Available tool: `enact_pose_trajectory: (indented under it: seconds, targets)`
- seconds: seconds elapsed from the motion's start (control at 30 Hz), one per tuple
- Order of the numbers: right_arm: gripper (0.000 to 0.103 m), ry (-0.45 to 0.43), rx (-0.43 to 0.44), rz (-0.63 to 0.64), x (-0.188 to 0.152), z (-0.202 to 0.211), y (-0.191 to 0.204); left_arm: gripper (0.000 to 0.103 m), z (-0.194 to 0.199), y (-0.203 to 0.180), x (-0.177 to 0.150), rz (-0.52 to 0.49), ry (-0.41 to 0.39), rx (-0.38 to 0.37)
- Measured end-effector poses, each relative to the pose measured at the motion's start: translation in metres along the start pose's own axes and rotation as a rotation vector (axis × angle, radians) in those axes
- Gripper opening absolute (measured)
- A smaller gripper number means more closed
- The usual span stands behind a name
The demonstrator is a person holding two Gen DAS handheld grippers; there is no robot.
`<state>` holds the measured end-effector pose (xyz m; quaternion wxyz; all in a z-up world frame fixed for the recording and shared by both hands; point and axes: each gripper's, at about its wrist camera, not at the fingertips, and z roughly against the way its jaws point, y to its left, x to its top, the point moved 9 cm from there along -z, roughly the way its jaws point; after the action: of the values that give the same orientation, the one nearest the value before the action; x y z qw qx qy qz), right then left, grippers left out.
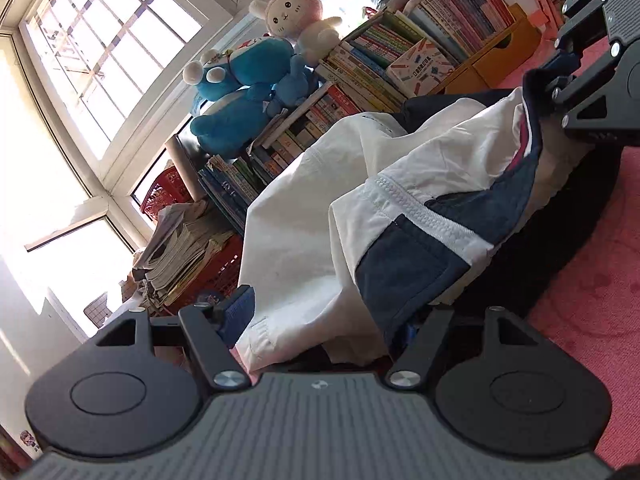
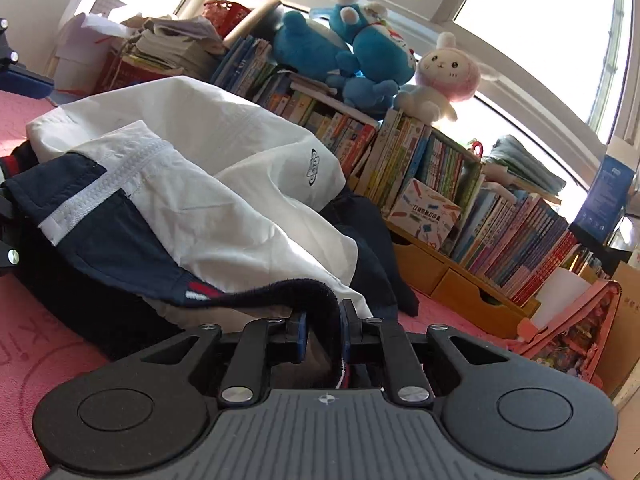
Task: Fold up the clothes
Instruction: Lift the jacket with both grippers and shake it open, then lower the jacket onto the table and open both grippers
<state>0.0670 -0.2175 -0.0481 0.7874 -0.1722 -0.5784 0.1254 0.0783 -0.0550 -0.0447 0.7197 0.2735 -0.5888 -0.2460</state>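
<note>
A white and navy jacket lies heaped on the pink mat. My left gripper stands wide at the jacket's near end, with the white hem and a navy panel hanging loose between its fingers; the right finger is partly hidden by the cloth. At the top right of the left wrist view, my right gripper pinches the dark ribbed collar. In the right wrist view the jacket spreads ahead, and the right gripper is shut on that navy collar, which curls up between the pads.
Behind the jacket runs a row of books on a wooden drawer unit, with blue plush toys and a pink rabbit on top. A red basket and paper stacks sit by the window. A pink bag lies at right.
</note>
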Motion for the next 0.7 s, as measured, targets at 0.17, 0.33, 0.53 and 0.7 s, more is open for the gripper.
enact_pose_trajectory:
  seconds: [0.17,0.33,0.53,0.7]
  targets:
    - [0.017,-0.017,0.004,-0.075,0.0,0.02,-0.032,0.092,-0.002,0.023,-0.006,0.022,0.006,0.025]
    - [0.018,-0.016,-0.014,-0.023,-0.009,0.039,-0.031,0.1,0.018,0.033,0.0,-0.04,-0.034,0.066]
    - [0.019,0.002,0.014,-0.206,-0.007,0.038,-0.054,0.103,0.018,0.019,-0.019,0.0,0.06,-0.044]
    - [0.025,-0.006,0.04,-0.262,-0.001,0.042,-0.062,0.103,0.017,0.049,-0.014,0.084,0.037,0.096]
